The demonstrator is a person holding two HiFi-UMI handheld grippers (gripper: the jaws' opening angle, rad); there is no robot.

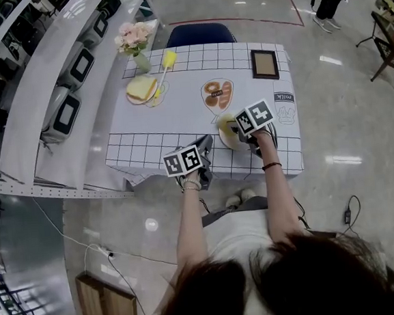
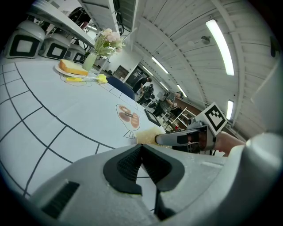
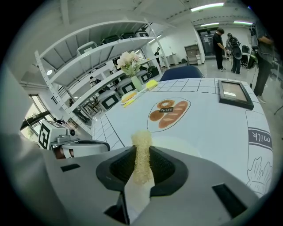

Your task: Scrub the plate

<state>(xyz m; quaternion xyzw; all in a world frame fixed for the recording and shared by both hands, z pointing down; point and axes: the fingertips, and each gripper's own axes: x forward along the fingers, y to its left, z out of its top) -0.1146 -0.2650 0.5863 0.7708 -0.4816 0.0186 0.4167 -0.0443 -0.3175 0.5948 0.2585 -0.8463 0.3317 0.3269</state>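
Presently, my right gripper (image 3: 141,167) is clamped on the scrubber (image 3: 142,141), with the plate (image 3: 183,143) just ahead at 12 o'clock, near the bench's (image 1: 179,114) front edge. My left gripper (image 2: 141,165), jaws together and empty, has the plate at 2 o'clock, farther off.

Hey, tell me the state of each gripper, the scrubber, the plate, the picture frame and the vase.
Left gripper: shut, nothing between the jaws.
Right gripper: shut on the scrubber.
Plate: lying flat, right side up.
Picture frame: lying flat, face up.
Vase: upright.
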